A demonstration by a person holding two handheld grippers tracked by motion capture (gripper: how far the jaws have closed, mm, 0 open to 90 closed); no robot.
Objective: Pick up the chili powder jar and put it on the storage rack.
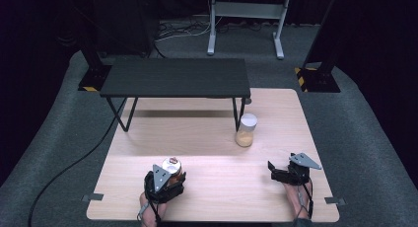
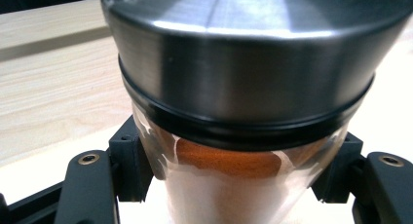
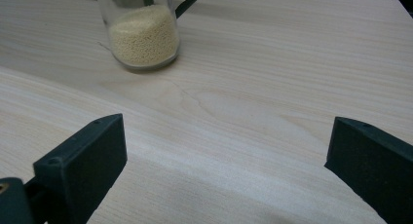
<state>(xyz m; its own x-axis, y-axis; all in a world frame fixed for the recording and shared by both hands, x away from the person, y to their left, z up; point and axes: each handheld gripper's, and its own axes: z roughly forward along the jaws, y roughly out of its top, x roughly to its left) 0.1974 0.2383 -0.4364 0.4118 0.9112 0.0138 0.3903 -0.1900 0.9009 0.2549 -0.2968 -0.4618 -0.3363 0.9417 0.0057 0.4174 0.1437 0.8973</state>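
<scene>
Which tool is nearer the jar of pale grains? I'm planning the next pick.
Right. The right tool sits open, in front of the jar and slightly right; the left tool is farther left, clamped on another jar.

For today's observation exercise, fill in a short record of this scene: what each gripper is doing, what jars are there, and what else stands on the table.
left gripper: shut on the metal-lidded jar, which holds orange-brown powder
right gripper: open, nothing between its jaws, low over the table
second jar: white lid, pale yellow grains, standing free by the shelf leg
shelf: black, at the table's far side
</scene>
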